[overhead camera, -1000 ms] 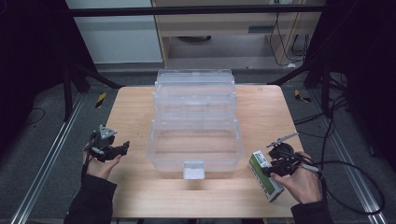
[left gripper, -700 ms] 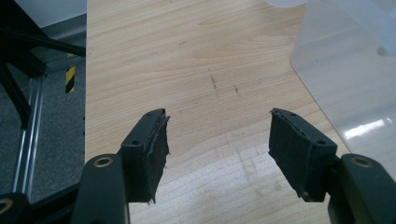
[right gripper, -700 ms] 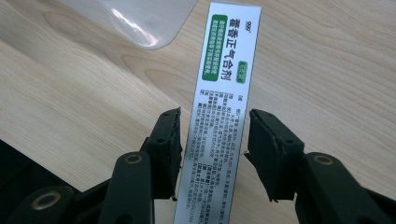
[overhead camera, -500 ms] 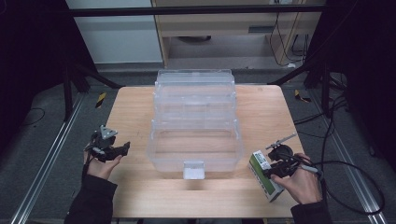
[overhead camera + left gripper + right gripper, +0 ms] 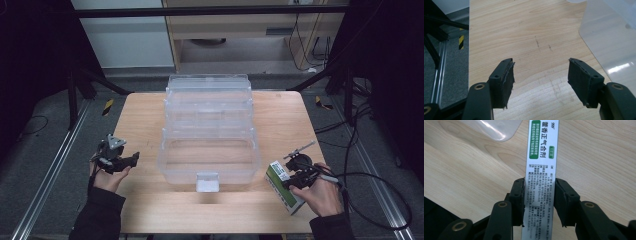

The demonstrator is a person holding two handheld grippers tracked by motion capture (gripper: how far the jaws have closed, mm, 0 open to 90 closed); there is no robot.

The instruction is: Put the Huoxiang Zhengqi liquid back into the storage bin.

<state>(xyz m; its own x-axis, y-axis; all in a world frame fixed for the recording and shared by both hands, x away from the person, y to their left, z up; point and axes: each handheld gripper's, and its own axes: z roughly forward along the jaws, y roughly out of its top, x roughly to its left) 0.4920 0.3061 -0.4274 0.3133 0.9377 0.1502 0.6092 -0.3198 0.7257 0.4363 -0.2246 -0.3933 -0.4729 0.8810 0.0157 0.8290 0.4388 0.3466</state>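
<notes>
A white and green medicine box lies flat at the table's front right corner. In the right gripper view the box runs lengthwise between the jaws of my right gripper. The jaws have just been closing and both pads now touch its long sides. From above, that right gripper sits over the box in a person's hand. My left gripper rests near the table's left edge. Its jaws stand wide open over bare wood with nothing between them.
A large clear plastic storage box with a front latch stands at the table's middle. Its wall lies just right of my left gripper and its corner is ahead of the right one. Cables trail off the right side.
</notes>
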